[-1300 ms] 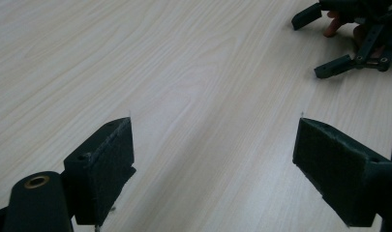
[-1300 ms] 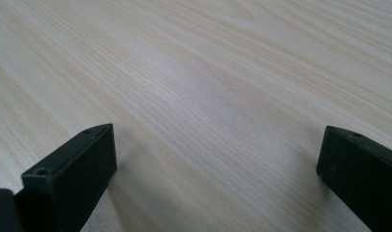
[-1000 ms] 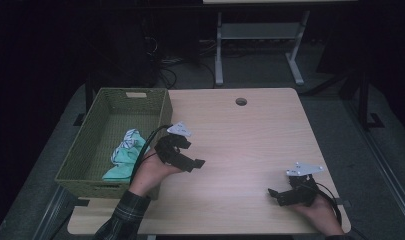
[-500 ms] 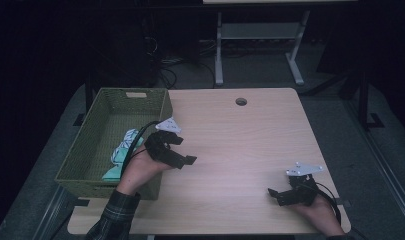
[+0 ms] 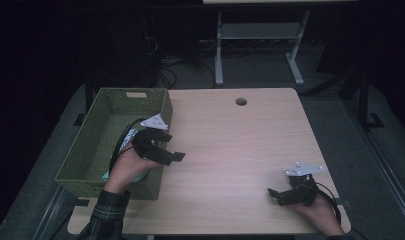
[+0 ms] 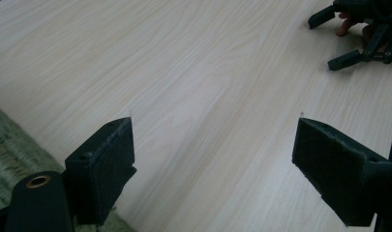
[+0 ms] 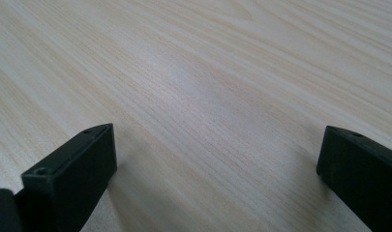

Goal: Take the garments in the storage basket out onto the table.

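Left gripper: jaws wide apart, empty, above the basket's right rim.
Right gripper: jaws spread, empty, low over the bench's near right corner.
Basket: green, woven, bench's left edge; pale cloth inside.
Bench: light wood.

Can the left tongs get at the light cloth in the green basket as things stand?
Probably yes. The left tongs are open and empty at the basket's right rim; the cloth lies just behind them, partly hidden by the hand. The basket has no lid.
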### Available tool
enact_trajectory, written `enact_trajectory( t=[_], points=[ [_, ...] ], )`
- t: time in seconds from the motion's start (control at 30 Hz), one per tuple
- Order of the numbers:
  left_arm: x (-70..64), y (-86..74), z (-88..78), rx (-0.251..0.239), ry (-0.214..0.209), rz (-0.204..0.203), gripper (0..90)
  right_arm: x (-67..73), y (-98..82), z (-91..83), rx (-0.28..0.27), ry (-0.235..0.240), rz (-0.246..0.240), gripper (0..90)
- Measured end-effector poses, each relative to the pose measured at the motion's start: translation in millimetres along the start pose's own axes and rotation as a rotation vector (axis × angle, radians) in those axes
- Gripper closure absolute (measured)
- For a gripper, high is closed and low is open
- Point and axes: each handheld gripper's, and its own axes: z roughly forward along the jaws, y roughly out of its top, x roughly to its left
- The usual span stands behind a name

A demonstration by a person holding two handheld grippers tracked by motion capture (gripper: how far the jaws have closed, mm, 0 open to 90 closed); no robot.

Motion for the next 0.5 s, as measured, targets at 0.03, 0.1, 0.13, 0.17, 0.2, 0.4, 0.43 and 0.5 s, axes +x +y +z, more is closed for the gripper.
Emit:
enact_trajectory(
  t=[0.03,0.1,0.13,0.17,0.2,0.4,0.43,0.5],
  points=[
    [1.0,-1.0,-1.1,0.000,0.001,-0.008,14.5,0.0,0.1,0.1,0.000,0.000,0.001,0.1],
    [3.2,-2.4,-2.7,-0.001,0.007,-0.013,14.6,0.2,0.2,0.2,-0.001,0.000,0.004,0.1],
    [4.3,-3.1,-4.0,0.003,0.010,-0.013,14.5,0.1,0.3,0.3,-0.001,0.000,0.003,0.2],
    [4.3,-3.1,-4.0,0.003,0.010,-0.013,14.5,0.1,0.3,0.4,-0.001,0.000,0.003,0.1],
    [5.9,-4.4,-6.3,-0.001,0.016,-0.022,14.5,0.0,0.4,0.4,-0.001,0.000,0.003,0.2],
    [11.8,-9.1,-13.6,0.002,0.037,-0.035,14.6,0.1,0.4,0.4,-0.001,0.000,0.003,0.2],
    [11.8,-9.1,-13.6,0.002,0.037,-0.035,14.6,0.1,0.4,0.4,-0.001,0.000,0.003,0.2],
    [15.3,-11.5,-16.3,0.006,0.044,-0.037,14.6,0.1,0.4,0.4,-0.001,0.000,0.003,0.2]
  ],
)
